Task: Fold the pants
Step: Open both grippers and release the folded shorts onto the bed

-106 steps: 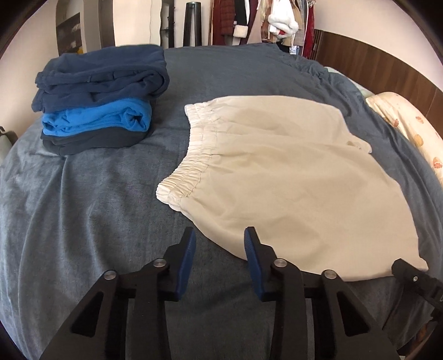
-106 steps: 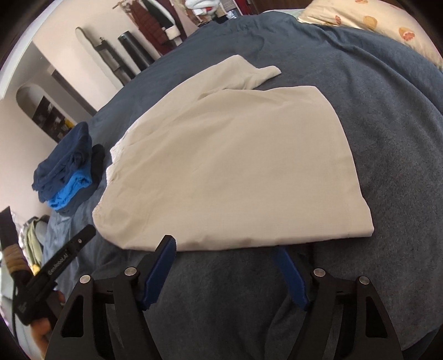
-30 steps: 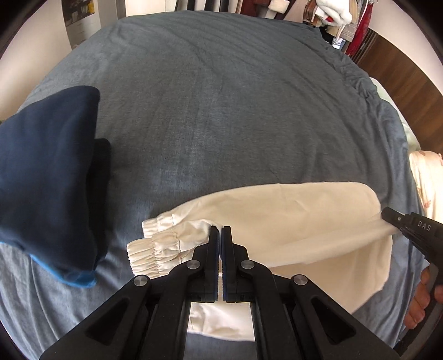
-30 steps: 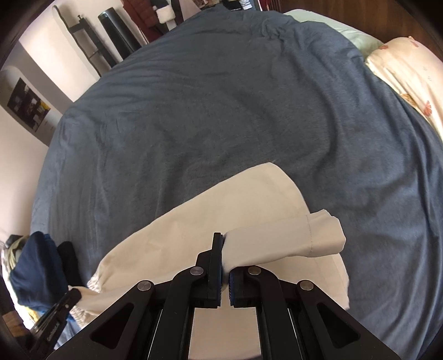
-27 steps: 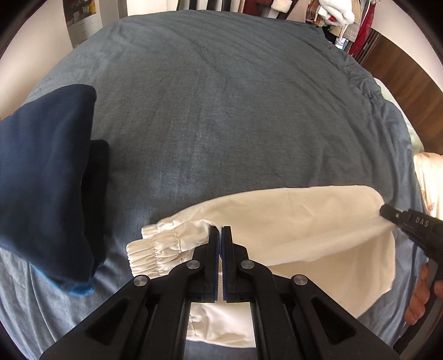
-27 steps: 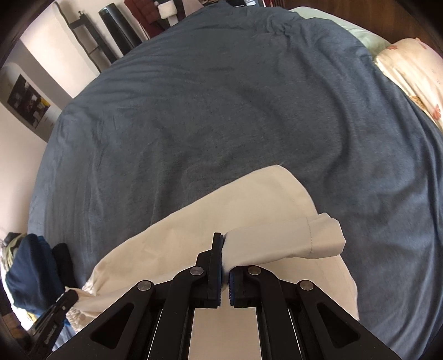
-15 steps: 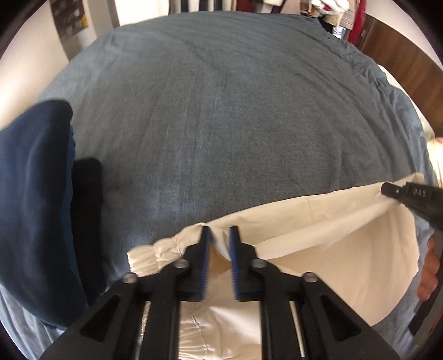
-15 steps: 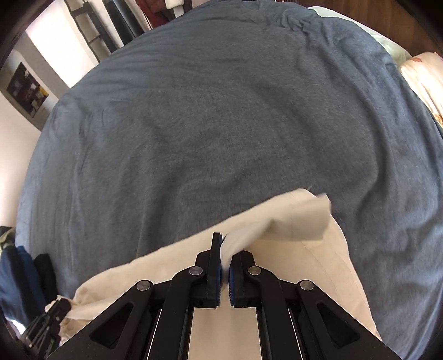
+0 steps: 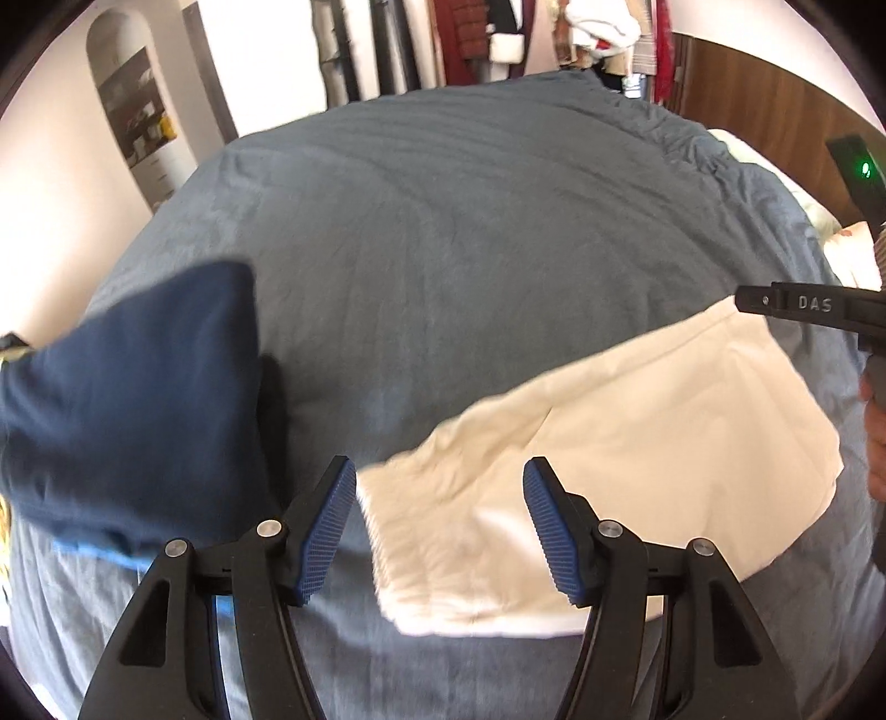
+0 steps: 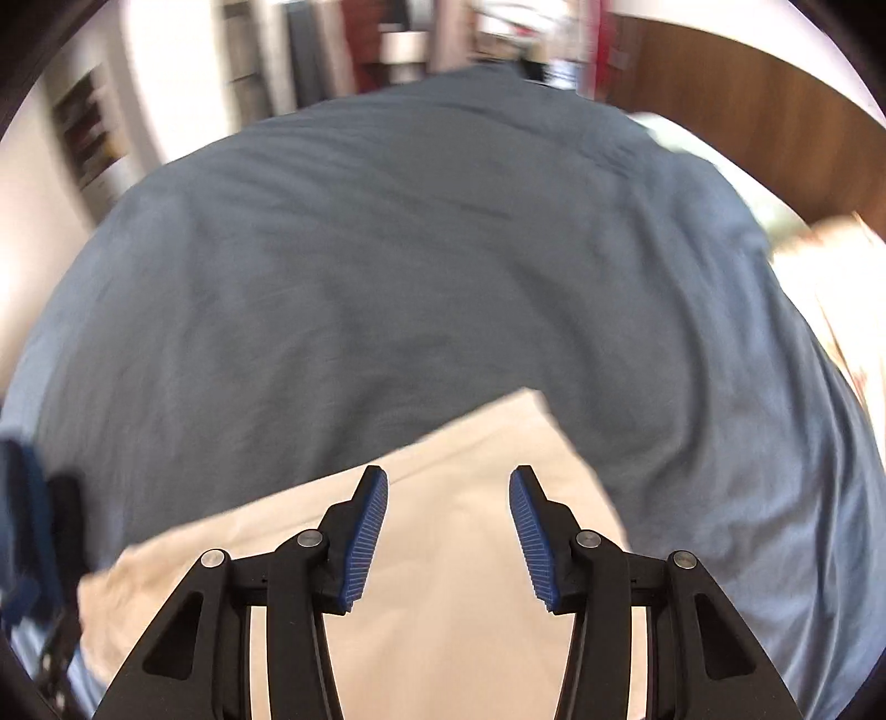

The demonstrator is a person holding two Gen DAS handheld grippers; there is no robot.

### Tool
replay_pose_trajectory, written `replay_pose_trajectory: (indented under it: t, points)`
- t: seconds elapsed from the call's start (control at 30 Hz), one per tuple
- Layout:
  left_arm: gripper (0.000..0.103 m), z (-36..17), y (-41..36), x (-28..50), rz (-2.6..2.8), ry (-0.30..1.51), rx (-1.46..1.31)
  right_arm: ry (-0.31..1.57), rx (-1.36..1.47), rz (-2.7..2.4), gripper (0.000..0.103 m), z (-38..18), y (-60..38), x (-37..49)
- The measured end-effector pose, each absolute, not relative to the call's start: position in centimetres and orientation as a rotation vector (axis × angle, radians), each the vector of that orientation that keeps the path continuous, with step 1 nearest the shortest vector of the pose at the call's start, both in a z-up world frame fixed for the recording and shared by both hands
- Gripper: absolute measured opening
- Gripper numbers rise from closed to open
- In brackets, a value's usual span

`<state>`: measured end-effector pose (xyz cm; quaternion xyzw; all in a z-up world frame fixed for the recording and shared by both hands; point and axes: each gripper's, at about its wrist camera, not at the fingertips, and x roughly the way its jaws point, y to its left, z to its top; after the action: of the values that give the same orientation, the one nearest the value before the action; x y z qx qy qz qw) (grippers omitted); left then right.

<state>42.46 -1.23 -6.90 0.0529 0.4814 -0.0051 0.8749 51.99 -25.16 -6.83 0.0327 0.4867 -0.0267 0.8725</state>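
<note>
The cream pants (image 9: pixel 609 443) lie folded over on the grey-blue bedspread (image 9: pixel 443 249), the gathered waistband end at the left. My left gripper (image 9: pixel 440 523) is open and empty, just above the waistband end. My right gripper (image 10: pixel 448 534) is open and empty above the other end of the pants (image 10: pixel 443 554). The right gripper's finger also shows at the right edge of the left wrist view (image 9: pixel 803 304).
A stack of folded dark blue and bright blue clothes (image 9: pixel 127 399) sits on the bed just left of the pants. A patterned pillow (image 10: pixel 847 288) lies at the right. Hanging clothes (image 9: pixel 498 33) and a wooden headboard (image 9: pixel 764 105) stand behind the bed.
Both grippers carried the near edge of the pants over to the far side, then opened and let go. The pants now lie folded and both grippers have drawn back.
</note>
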Motion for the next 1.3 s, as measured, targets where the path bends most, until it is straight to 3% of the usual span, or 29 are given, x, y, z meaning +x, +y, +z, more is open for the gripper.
replay_pose_trajectory:
  t: [0.33, 0.57, 0.93, 1.0, 1.07, 1.13, 1.3]
  points:
    - [0.061, -9.9, 1.3, 40.5, 0.025, 1.065, 0.014, 1.099, -0.128, 0.436, 0.047, -9.6, -16.0, 51.2]
    - [0.061, -10.5, 1.2, 38.9, -0.028, 1.057, 0.005, 1.039, -0.309, 0.691, 0.047, -11.0, -9.9, 50.8]
    - [0.062, -12.0, 2.0, 39.1, -0.081, 1.042, -0.086, 1.118, -0.524, 0.979, 0.047, -13.3, -4.9, 53.2]
    - [0.062, -12.6, 2.2, 39.4, -0.083, 1.058, -0.112, 1.159, -0.513, 0.990, 0.042, -13.9, -4.9, 53.7]
    - [0.062, -12.9, 2.7, 39.6, -0.085, 1.072, -0.149, 1.168, -0.513, 0.981, 0.020, -14.1, -5.2, 54.2]
    - [0.063, -13.0, 3.0, 39.8, -0.080, 1.074, -0.166, 1.163, -0.500, 0.960, 0.008, -14.1, -5.4, 54.0]
    - [0.063, -14.2, 2.6, 40.1, -0.028, 1.105, -0.103, 1.145, -0.455, 0.860, 0.008, -14.3, -6.3, 53.9]
